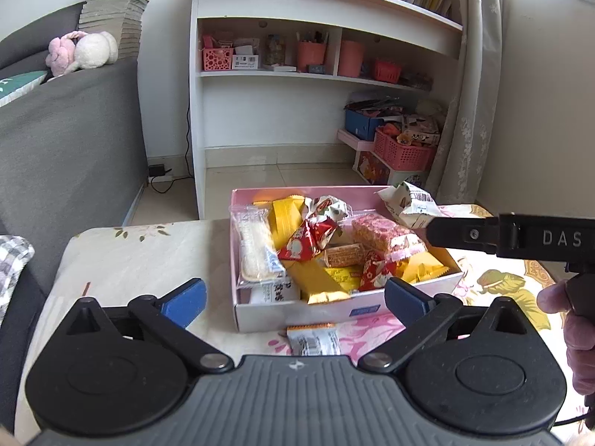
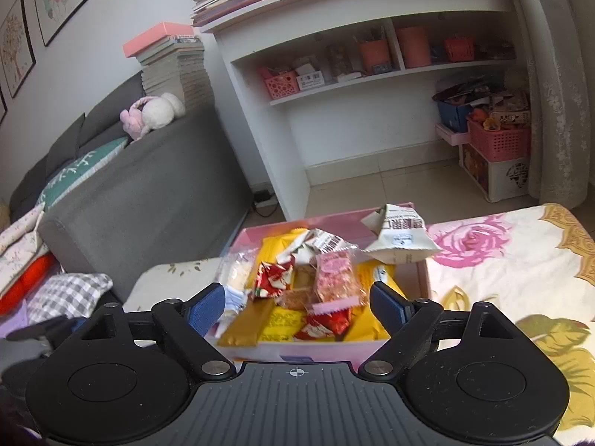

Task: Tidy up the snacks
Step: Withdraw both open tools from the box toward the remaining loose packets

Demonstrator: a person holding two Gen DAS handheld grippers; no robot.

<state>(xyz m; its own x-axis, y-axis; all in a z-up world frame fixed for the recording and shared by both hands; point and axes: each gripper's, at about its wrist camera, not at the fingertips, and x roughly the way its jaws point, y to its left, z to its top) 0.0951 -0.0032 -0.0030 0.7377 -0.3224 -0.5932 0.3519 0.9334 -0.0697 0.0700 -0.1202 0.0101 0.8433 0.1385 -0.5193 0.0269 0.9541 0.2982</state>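
Observation:
A pink-and-white box (image 1: pixel 308 312) on the floral table holds several wrapped snacks: yellow packs, red candies, a pink bar (image 1: pixel 383 236), a white cracker pack (image 1: pixel 256 249). A white snack pack (image 1: pixel 407 202) rests tilted on the box's far right rim; it also shows in the right wrist view (image 2: pixel 399 236). One small pack (image 1: pixel 314 340) lies on the table in front of the box. My left gripper (image 1: pixel 295 299) is open and empty just before the box. My right gripper (image 2: pixel 297 306) is open and empty over the box (image 2: pixel 260 351).
A grey sofa (image 1: pixel 67 141) stands left of the table. A white shelf unit (image 1: pixel 316 74) with pink baskets is behind, floor between. The floral tablecloth (image 2: pixel 520 260) extends to the right of the box.

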